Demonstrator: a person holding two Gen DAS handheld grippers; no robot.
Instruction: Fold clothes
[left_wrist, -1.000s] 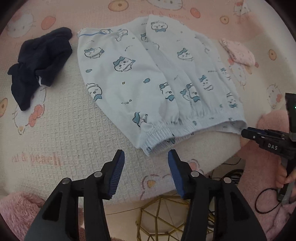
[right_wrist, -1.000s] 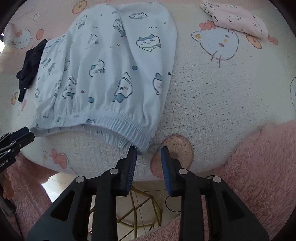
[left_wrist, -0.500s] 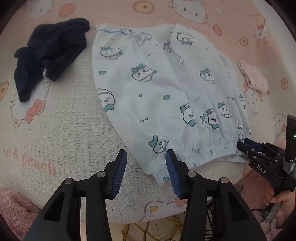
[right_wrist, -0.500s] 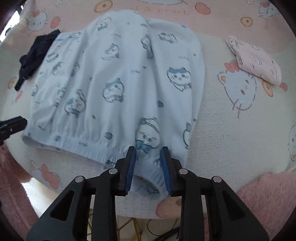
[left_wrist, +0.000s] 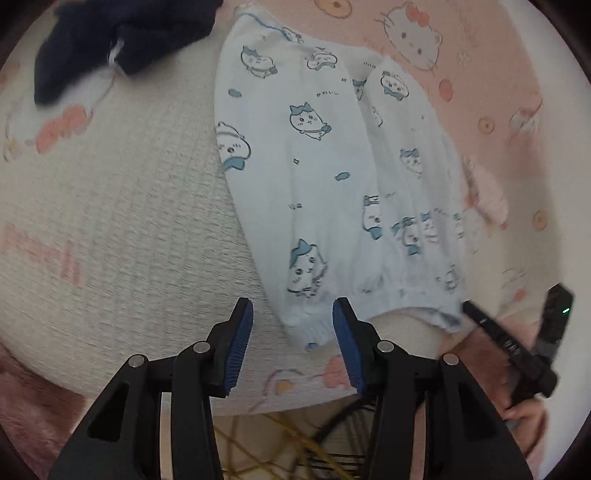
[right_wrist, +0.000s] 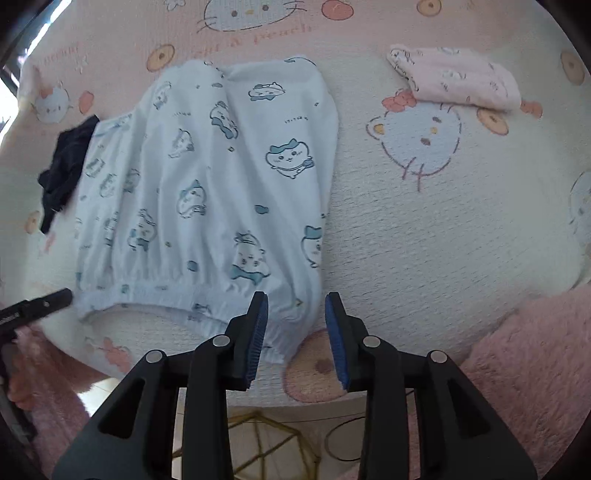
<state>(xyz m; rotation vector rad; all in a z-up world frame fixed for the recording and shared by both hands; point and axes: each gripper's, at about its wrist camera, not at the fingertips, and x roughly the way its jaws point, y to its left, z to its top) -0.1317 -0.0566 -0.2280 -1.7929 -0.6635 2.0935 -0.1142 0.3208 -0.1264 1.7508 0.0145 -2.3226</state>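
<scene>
Light blue pants (left_wrist: 332, 177) with cartoon prints lie flat on the pink patterned table cover (left_wrist: 110, 206), waistband toward me at the near edge. My left gripper (left_wrist: 291, 314) hovers over the waistband's left corner, which lies between its jaws; they are opening and do not press on it. In the right wrist view the pants (right_wrist: 207, 192) end with the waistband's right corner between the jaws of my right gripper (right_wrist: 295, 306), which are also opening, with the pads off the cloth. Each gripper's tip shows in the other's view: the right gripper (left_wrist: 480, 314) and the left gripper (right_wrist: 55, 297).
A crumpled dark navy garment (left_wrist: 122, 33) lies at the far left of the pants. A folded pink garment (right_wrist: 454, 77) sits at the far right. Pink fluffy fabric (right_wrist: 535, 350) lies at the near right edge. A gold wire frame (right_wrist: 266, 435) stands below the table edge.
My left gripper has come down and closer, so the waistband's left corner now lies between its jaws. My right gripper moved onto the right corner and its jaws have since widened.
</scene>
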